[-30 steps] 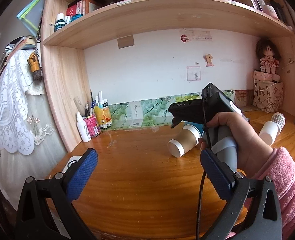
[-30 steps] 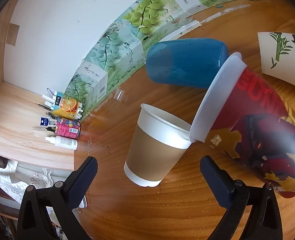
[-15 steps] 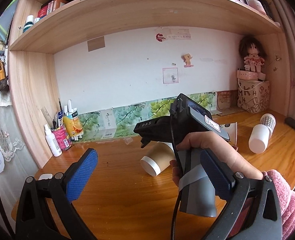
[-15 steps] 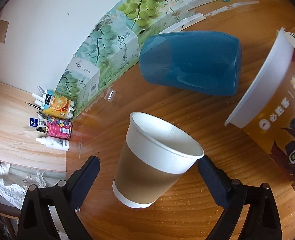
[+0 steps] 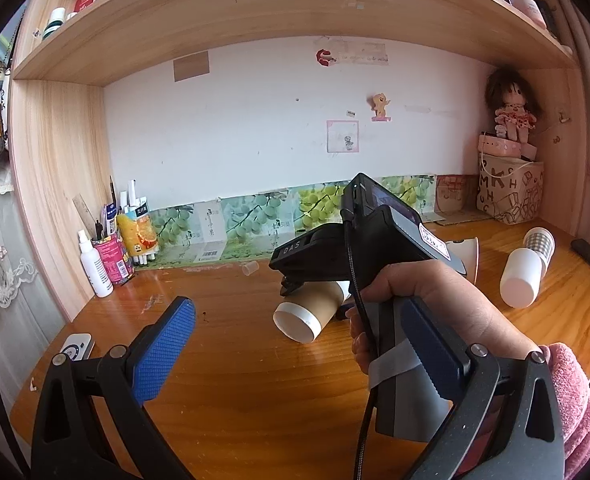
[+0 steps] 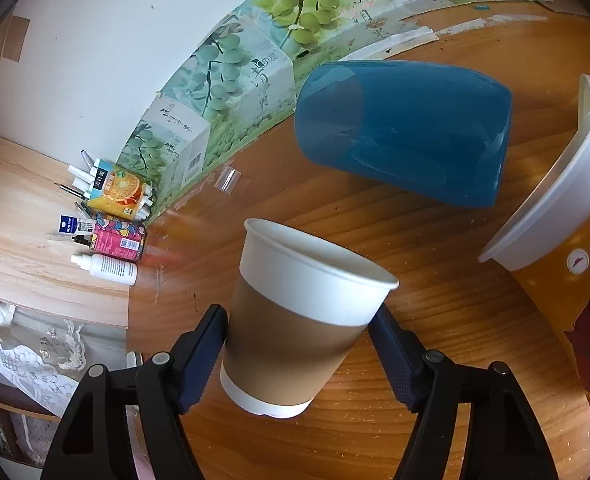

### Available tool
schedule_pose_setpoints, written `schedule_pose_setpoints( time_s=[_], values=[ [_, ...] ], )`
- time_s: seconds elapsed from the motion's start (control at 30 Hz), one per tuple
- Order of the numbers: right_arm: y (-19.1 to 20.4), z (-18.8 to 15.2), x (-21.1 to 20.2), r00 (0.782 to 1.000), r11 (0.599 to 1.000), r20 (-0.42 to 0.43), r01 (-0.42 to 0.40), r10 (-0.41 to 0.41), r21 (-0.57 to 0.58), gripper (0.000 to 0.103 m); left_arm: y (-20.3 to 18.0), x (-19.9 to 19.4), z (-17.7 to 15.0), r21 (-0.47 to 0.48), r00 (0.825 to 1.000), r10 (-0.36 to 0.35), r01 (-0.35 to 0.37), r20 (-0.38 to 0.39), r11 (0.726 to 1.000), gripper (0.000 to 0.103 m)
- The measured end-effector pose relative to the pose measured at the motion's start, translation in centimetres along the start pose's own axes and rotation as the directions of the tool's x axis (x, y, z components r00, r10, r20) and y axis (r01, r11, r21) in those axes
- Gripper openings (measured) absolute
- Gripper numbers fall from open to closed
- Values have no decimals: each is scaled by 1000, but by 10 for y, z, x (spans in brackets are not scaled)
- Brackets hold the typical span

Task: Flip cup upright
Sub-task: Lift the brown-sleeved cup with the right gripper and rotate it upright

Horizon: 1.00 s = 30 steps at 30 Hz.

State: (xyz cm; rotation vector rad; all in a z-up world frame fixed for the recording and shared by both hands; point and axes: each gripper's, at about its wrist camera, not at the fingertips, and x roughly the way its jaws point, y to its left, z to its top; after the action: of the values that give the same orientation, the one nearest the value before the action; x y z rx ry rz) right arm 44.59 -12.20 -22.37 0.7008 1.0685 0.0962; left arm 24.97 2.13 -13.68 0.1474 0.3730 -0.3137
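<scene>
A paper cup with a brown sleeve and white rim lies on its side on the wooden desk. My right gripper is open, its two fingers on either side of the cup's sleeve; whether the pads touch it I cannot tell. In the left wrist view the same cup shows its white base, under the right gripper's black body. My left gripper is open and empty, held back above the desk's front.
A blue cup and a printed yellow-red cup lie on their sides just beyond. White cups lie at the right. Bottles and pens stand at back left. Grape-print boxes line the wall.
My right gripper moved forward and down so its fingers now straddle the brown cup, and the fingers closed in somewhat. The left gripper shifted its view rightward and lower.
</scene>
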Motion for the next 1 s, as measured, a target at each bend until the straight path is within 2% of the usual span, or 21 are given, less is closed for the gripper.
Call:
schedule_pose_setpoints(
  time_s=[0.23,0.47,0.67,1.0],
  values=[
    [3,-6,-13,999,998,-11,-41,41,-48,71,0,2,0,0,999,32,-32,-16,999,102],
    [11,-16,-44,999,990,26,-32,36,-136,71,2,-5,5,-22,999,40,-40,-18,999,102],
    [18,-30,-77,999,978,38,-20,28,-205,71,3,-22,12,-33,999,52,-52,-3,998,102],
    [9,-62,-132,999,966,42,-10,22,-257,71,-3,-57,16,-69,998,55,-54,20,996,102]
  ],
)
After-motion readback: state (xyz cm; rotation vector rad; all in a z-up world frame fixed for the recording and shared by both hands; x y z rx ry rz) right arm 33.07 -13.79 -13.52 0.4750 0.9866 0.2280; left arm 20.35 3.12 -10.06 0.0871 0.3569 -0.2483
